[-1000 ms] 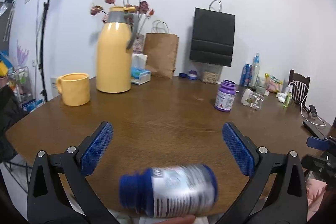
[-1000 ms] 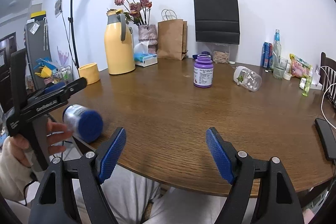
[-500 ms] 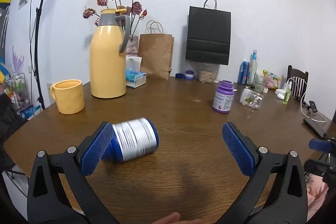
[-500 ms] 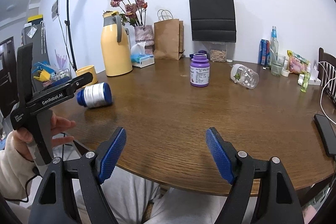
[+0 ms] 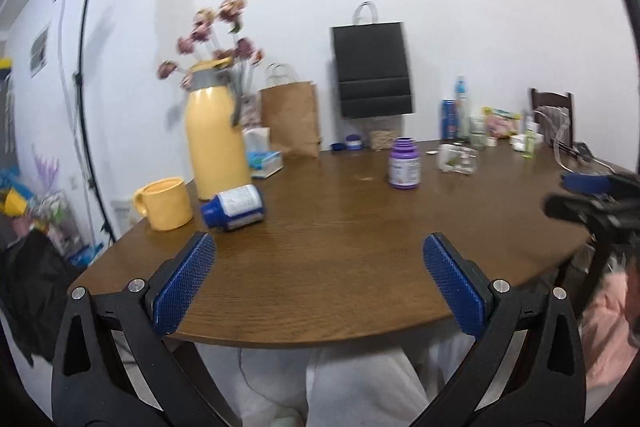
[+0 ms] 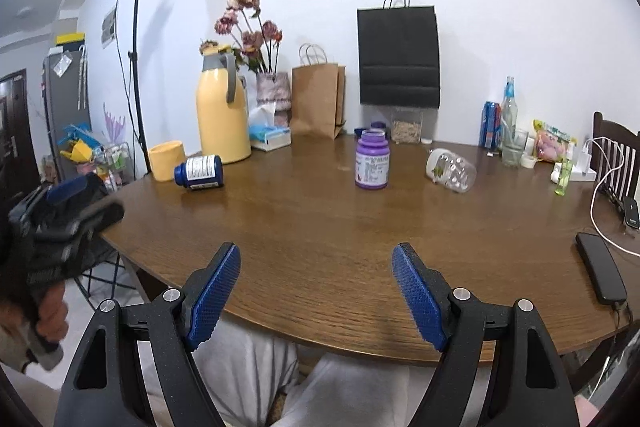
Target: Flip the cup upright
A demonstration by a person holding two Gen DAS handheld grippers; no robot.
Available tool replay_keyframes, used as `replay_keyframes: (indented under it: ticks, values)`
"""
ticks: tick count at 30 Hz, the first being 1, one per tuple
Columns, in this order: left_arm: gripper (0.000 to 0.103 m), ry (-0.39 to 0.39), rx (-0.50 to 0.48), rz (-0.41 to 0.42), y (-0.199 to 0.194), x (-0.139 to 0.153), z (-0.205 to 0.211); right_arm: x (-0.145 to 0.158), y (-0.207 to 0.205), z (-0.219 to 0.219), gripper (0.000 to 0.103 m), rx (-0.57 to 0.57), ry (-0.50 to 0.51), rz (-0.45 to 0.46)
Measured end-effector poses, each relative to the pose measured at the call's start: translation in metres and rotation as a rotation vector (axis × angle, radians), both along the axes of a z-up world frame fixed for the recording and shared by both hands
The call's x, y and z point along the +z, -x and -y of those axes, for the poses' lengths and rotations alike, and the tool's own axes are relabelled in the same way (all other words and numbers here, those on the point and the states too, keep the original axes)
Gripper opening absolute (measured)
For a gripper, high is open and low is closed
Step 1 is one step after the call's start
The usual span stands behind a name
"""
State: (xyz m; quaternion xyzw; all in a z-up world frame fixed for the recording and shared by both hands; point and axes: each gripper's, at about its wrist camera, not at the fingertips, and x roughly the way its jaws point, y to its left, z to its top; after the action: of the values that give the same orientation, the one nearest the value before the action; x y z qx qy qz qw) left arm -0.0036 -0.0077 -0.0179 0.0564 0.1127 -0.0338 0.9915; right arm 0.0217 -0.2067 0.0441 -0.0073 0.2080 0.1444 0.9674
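At the far left of the round brown wooden desk (image 6: 320, 227) we see a yellow ceramic mug (image 5: 163, 203) standing upright, with a tall yellow thermos jug with a grey lid (image 5: 217, 135) behind it. Just beside the mug lies the blue-capped white-labelled bottle (image 5: 234, 207), on its side, cap pointing towards the mug, near the jug's base. Our left hand-held gripper (image 5: 318, 281) hangs over the near desk edge with its blue-padded fingers (image 5: 185, 281) spread wide and nothing between them, well apart from the lying bottle. Further right, mid-desk, a purple plastic bottle (image 6: 372, 160) stands upright, and beyond it a clear plastic jar with a white lid (image 6: 452, 171) lies on its side. Our right hand-held gripper (image 6: 316, 297) likewise sits at the near edge, fingers spread and empty. A black phone (image 6: 601, 273) lies flat at the desk's right rim.
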Motion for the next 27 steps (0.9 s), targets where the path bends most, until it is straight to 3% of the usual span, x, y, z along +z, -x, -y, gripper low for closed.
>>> replay_keyframes:
  ticks: [3,9,27]
  values:
    - [0.103,0.021,-0.016,-0.013,0.0008,0.0023,0.0031,-0.0009,-0.0007,-0.001,0.083,-0.009,-0.019,-0.006]
    - [0.103,0.146,-0.007,-0.028,0.0028,0.0065,-0.0031,-0.0058,0.0015,-0.0006,0.083,-0.019,-0.034,-0.013]
    - [0.103,0.145,-0.012,-0.022,0.0036,0.0076,-0.0019,-0.0055,0.0019,0.0037,0.083,-0.035,-0.041,-0.01]
